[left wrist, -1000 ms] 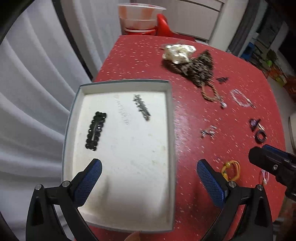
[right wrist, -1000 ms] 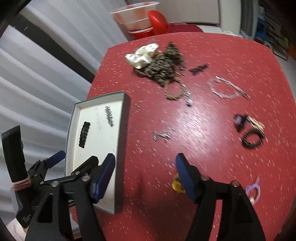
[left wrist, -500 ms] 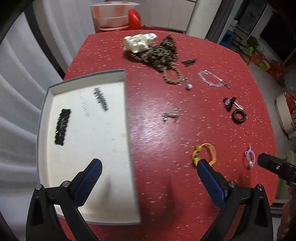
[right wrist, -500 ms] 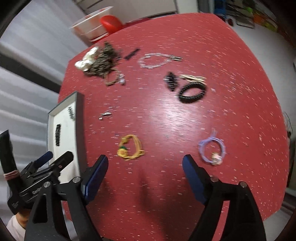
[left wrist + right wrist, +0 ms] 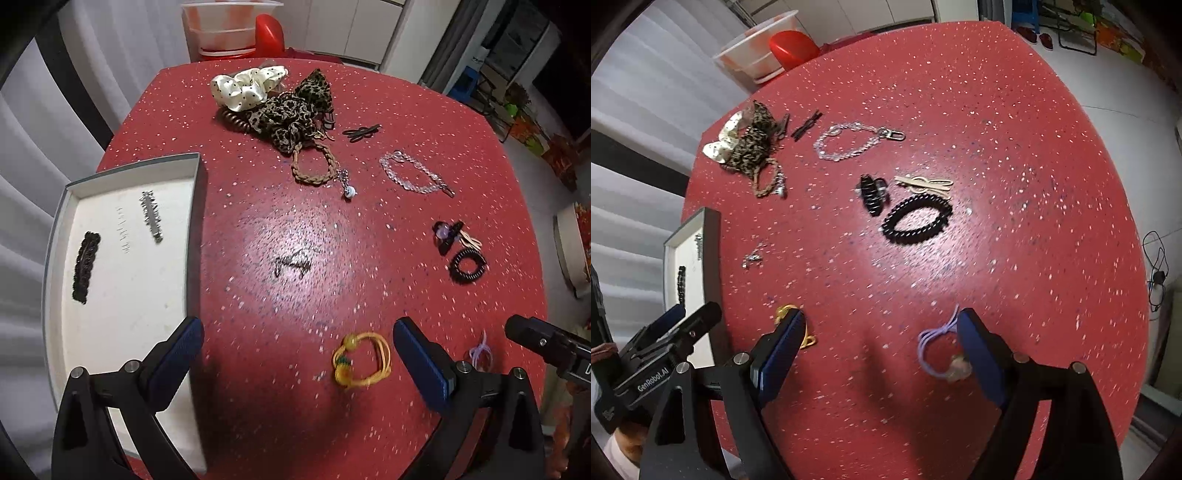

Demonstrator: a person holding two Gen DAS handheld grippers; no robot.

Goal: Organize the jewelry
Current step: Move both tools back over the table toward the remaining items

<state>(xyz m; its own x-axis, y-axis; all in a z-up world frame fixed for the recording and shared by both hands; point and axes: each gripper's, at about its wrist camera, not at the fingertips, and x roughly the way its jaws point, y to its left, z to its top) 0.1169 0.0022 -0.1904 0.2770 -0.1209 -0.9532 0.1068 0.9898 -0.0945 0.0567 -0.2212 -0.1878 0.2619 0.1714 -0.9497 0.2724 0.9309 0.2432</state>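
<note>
Lavender hair tie point(image 5: 936, 350), a thin elastic loop with a pale bead, lies on the speckled red table point(image 5: 997, 147) just inside my right claw point(image 5: 879, 354), against its right-hand finger. That claw gapes wide, nearer than my left claw point(image 5: 297, 354), equally spread over the yellow cord bracelet point(image 5: 362, 360). White tray point(image 5: 125, 177) sits far left.

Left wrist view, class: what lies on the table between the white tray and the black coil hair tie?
A small silver clip lies between tray and tie.
</note>
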